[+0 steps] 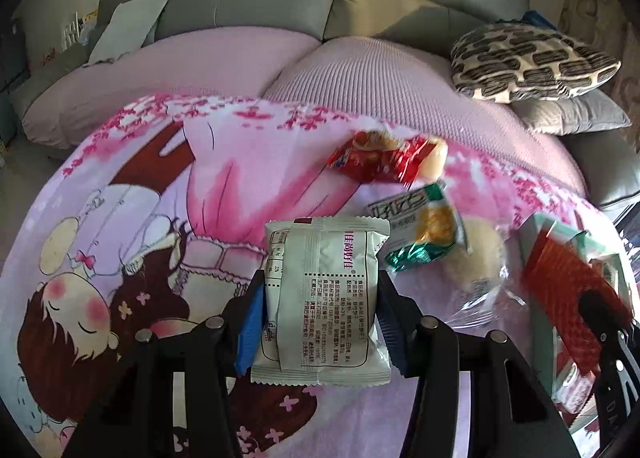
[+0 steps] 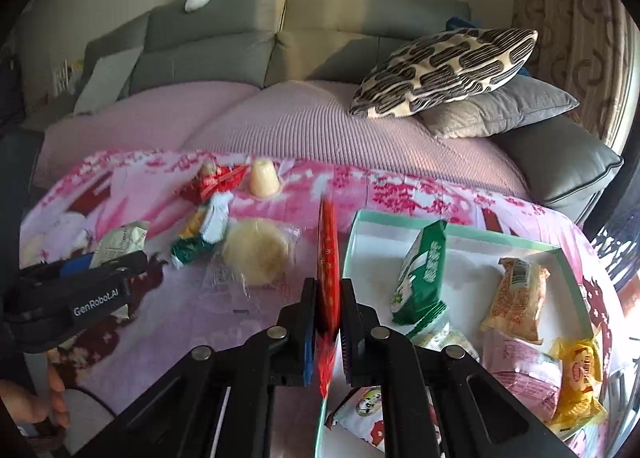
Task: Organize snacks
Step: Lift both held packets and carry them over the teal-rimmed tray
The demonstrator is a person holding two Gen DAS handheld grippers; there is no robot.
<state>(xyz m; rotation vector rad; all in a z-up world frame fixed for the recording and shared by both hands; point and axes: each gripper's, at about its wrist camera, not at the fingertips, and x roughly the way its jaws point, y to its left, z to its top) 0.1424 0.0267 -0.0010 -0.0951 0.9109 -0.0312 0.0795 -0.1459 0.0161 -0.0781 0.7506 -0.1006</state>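
**Mia:** What is in the box?

**Ben:** The box (image 2: 452,232) is white inside with a pale green rim. It sits on the pink picture cloth (image 2: 420,194). A green packet (image 2: 422,270) leans up in it. A tan crinkly packet (image 2: 516,304) lies next to that, and a shiny yellow packet (image 2: 582,382) is near the front corner.

**Mia:** What does the right gripper (image 2: 328,306) do?

**Ben:** Its two fingers are squeezed tight on a flat red packet (image 2: 328,258). The packet stands on its thin edge, just beside the box's left wall.

**Mia:** And the left gripper (image 1: 320,298)?

**Ben:** It is clamped on a white packet (image 1: 324,290) with small printed words on its back. It is puffy, with crimped ends. It is held above the cloth.

**Mia:** What lies out on the cloth?

**Ben:** A round pale cake in a clear wrapper (image 2: 256,250), smooth and flat. A green and white packet (image 2: 204,232) is just beside it. Farther back are a crumpled red packet (image 2: 214,182) and a little jelly cup (image 2: 262,176), shaped like a small hill.
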